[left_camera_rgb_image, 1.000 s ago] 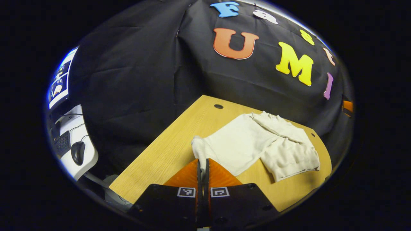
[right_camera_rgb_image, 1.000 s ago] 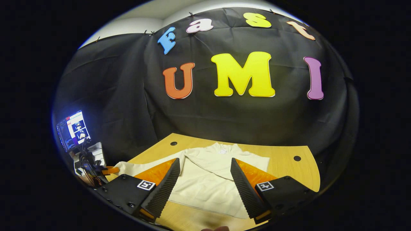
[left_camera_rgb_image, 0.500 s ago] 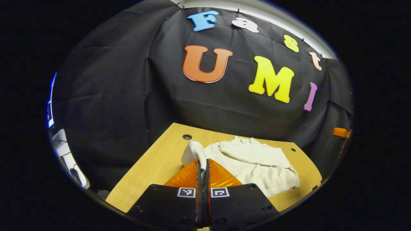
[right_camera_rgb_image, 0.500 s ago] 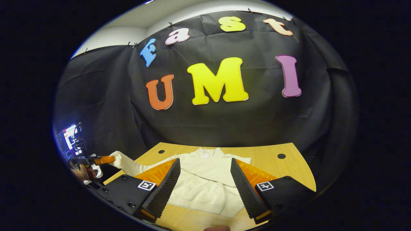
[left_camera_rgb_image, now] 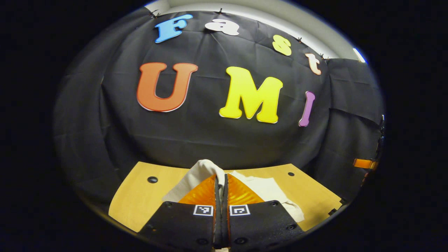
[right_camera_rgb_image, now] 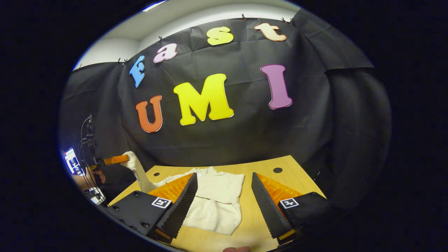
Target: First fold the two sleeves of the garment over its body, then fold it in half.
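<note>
The left gripper (left_camera_rgb_image: pixel 221 182), jaws clamped on the sweater's sleeve cuff (left_camera_rgb_image: pixel 206 168), is risking slippage, while the right gripper (right_camera_rgb_image: pixel 222 196) is hovering wide open, empty.

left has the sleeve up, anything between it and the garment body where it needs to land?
Nothing visible. The left gripper is shut on the sleeve, lifted off the table. The garment lies flat with its other sleeve already folded over. The right gripper hangs open above the garment's near edge, not touching it.
</note>
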